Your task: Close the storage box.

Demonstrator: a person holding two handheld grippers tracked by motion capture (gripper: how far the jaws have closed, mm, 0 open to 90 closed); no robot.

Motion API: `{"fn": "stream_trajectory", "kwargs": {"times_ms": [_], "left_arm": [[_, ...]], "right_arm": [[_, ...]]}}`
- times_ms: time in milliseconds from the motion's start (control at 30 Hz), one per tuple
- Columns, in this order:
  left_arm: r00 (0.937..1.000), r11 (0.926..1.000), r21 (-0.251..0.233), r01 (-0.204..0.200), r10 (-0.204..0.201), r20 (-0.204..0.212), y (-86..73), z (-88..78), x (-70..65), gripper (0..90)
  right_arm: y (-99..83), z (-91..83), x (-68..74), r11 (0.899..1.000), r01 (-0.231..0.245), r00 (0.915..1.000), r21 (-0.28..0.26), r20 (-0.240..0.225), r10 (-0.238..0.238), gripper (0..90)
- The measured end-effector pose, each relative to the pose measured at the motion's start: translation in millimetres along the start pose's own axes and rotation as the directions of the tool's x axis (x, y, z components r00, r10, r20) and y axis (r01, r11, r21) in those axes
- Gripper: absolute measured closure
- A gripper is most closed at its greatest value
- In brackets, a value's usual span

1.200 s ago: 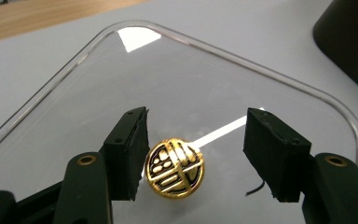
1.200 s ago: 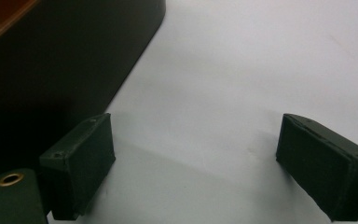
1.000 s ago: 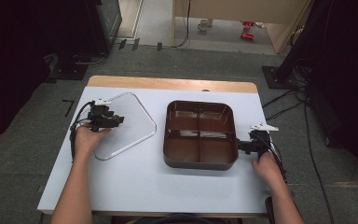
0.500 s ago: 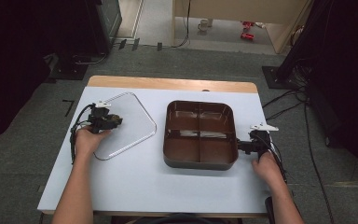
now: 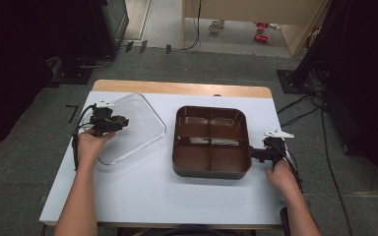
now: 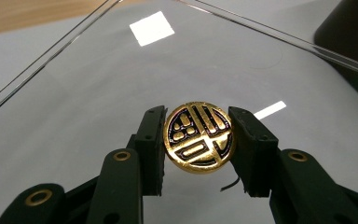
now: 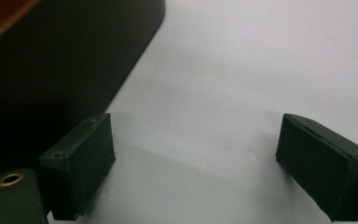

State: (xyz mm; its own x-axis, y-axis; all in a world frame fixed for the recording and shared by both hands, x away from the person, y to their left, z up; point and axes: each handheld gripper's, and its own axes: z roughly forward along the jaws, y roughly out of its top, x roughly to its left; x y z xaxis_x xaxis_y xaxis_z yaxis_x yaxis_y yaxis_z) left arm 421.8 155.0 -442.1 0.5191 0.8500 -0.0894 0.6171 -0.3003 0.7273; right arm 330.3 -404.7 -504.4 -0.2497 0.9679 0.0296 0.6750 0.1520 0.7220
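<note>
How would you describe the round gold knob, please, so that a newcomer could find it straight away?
Start at the white table and go to the clear lid lying left of the brown divided tray. The round knob sits on that lid, clamped by the left gripper. It alone is gold with black line patterning.

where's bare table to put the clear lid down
Bare room: the near strip of the table, between both forearms, and the gap between the clear lid and the brown tray. Crowded at the tray's right edge, beside the right gripper.
</note>
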Motion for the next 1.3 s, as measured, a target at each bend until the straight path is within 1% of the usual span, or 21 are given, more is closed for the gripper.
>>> {"fn": "stream_trajectory", "kwargs": {"times_ms": [100, 167, 233, 367, 600, 733, 867, 1033, 1167, 1200, 1300], "left_arm": [[0.9997, 0.9997, -0.007, -0.021, 0.022, 0.011, 5.9, -5.5, -5.2, 59.0], [0.9995, 0.9996, -0.01, -0.027, 0.027, 0.017, 7.7, -6.8, -6.7, 59.0], [0.9988, 0.9989, -0.02, -0.043, 0.044, 0.022, 13.4, -9.7, -12.3, 59.0], [0.9975, 0.9977, -0.035, -0.057, 0.058, 0.039, 21.7, -12.6, -19.2, 59.0], [0.9928, 0.9948, -0.053, -0.086, 0.09, 0.078, 36.7, -14.6, -33.2, 59.0], [0.9885, 0.993, -0.059, -0.103, 0.108, 0.106, 44.2, -13.4, -42.2, 59.0], [0.9815, 0.9886, -0.078, -0.129, 0.138, 0.133, 51.0, -12.5, -53.6, 59.0], [0.9703, 0.9845, -0.092, -0.15, 0.164, 0.178, 58.1, -8.7, -69.0, 59.0], [0.9574, 0.9801, -0.098, -0.173, 0.19, 0.217, 62.6, -4.7, -83.8, 59.0], [0.954, 0.9783, -0.101, -0.181, 0.2, 0.224, 63.4, -3.7, -87.9, 59.0], [0.9452, 0.9721, -0.089, -0.217, 0.232, 0.23, 68.2, -1.1, -100.0, 59.0]], "right_arm": [[0.1, 0.0, 0.1, 1.0, -0.001, 1.0, 0.0, 0.0, 0.001, 10.6], [0.1, 0.0, 0.1, 1.0, -0.001, 1.0, 0.001, 0.0, 0.001, 10.6], [0.0, 0.0, 0.1, 1.0, -0.002, 1.0, 0.001, 0.0, 0.002, 10.7], [0.0, -0.1, 0.2, 1.0, -0.002, 1.0, 0.001, 0.0, 0.002, 10.7], [0.0, -0.1, 0.1, 1.0, 0.0, 1.0, 0.001, 0.0, 0.0, 10.7], [0.0, -0.1, 0.1, 1.0, 0.0, 1.0, 0.001, 0.001, 0.0, 10.7], [0.0, 0.0, -0.1, 1.0, 0.0, 1.0, 0.0, 0.0, 0.0, 10.7], [0.0, 0.0, -0.1, 1.0, 0.001, 1.0, 0.001, 0.0, -0.001, 10.7], [0.0, -0.1, 0.0, 1.0, 0.0, 1.0, 0.001, 0.0, 0.0, 10.7], [0.0, -0.1, -0.1, 1.0, 0.001, 1.0, 0.001, 0.0, -0.001, 10.7], [-0.1, -0.1, -0.2, 1.0, 0.003, 1.0, 0.0, 0.0, -0.003, 10.6]]}}
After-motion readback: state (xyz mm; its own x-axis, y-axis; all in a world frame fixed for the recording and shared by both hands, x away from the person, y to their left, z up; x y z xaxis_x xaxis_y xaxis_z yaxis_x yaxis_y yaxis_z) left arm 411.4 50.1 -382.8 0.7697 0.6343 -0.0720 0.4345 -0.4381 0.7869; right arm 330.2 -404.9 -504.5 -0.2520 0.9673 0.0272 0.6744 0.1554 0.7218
